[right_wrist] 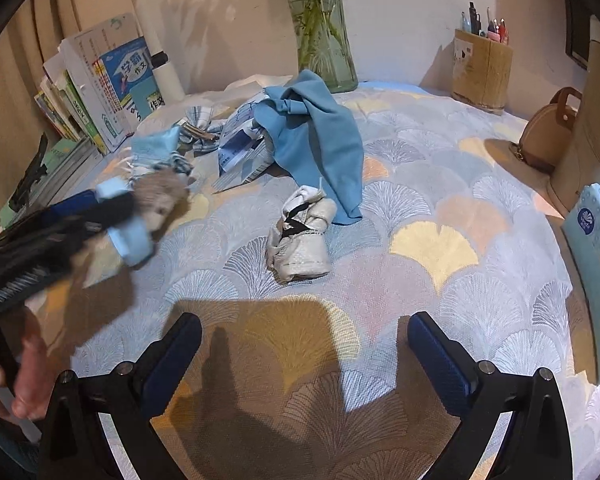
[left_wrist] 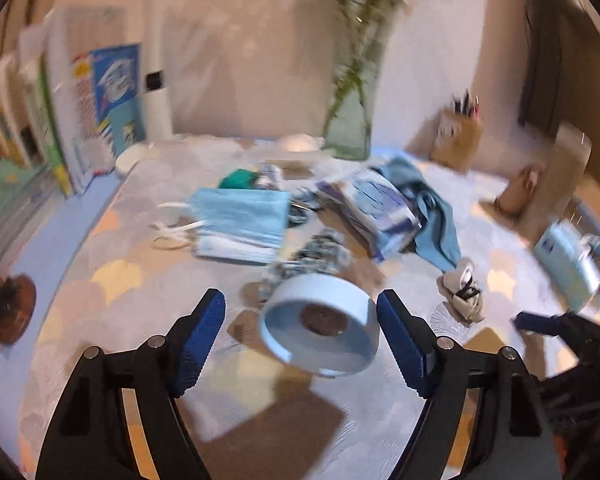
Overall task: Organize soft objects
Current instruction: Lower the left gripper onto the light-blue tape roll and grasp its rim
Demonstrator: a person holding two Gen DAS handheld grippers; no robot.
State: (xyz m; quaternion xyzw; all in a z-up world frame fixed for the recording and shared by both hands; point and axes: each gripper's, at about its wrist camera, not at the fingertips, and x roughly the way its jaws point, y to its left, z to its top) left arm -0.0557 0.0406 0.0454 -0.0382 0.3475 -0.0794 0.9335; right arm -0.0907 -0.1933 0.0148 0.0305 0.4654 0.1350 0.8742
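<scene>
We face a table (right_wrist: 440,184) under a fan-patterned cloth, with books, a glass vase (right_wrist: 324,36) and a pen holder (right_wrist: 482,72) along the wall.

Our left gripper (left_wrist: 300,344) has its jaws spread wide around a pale blue roll (left_wrist: 320,328). The right pad sits just beside the roll's wall and the left pad stands apart, so we cannot tell whether the roll is gripped at all. We judge that it could slip, tip or roll away if we move before closing. The left view is blurred, which makes the contact hard to read.

Our right gripper (right_wrist: 304,360) is wide open and empty above bare cloth. A crumpled white cloth bundle (right_wrist: 300,236) lies ahead of it, well apart, with the blue cloth (right_wrist: 320,136) just behind and touching. A careless grab could snag both.
</scene>
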